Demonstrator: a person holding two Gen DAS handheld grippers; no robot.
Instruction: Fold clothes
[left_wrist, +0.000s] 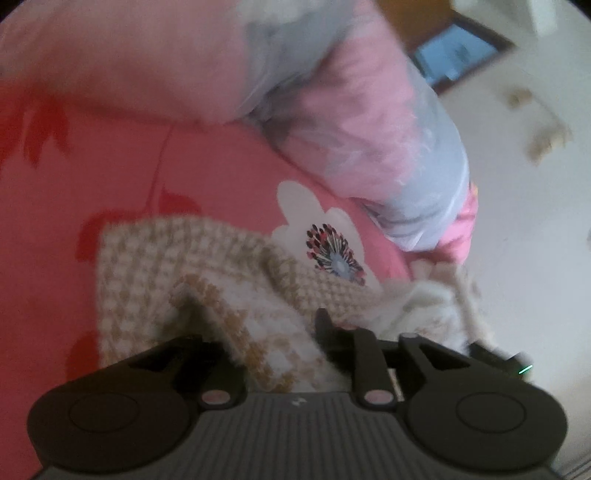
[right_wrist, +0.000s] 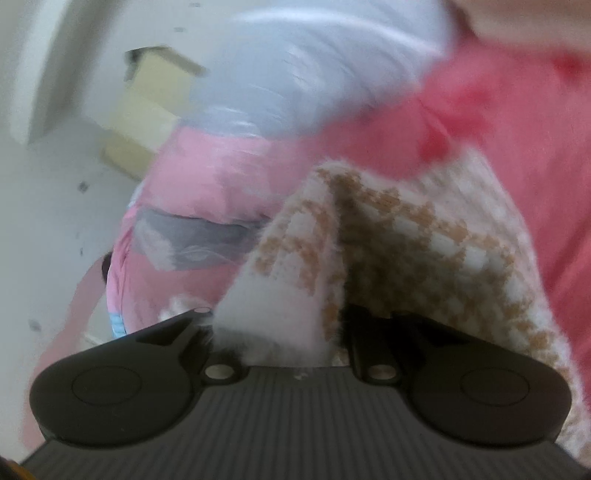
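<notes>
A bed (left_wrist: 207, 177) covered in a coral-pink sheet printed with red leaves and a white flower carries a beige-and-white houndstooth knit garment (left_wrist: 155, 266), lying rumpled on it. Beside it lies a pink-and-grey bundle wrapped in clear plastic (left_wrist: 369, 122).

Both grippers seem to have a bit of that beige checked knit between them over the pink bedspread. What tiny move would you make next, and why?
Probably lower both ends onto the pink bedspread and let go. The checked knit is already doubled over on the spread, with folds rising into the left gripper and right gripper. Blur hides whether either gripper is actually pinching the cloth.
</notes>
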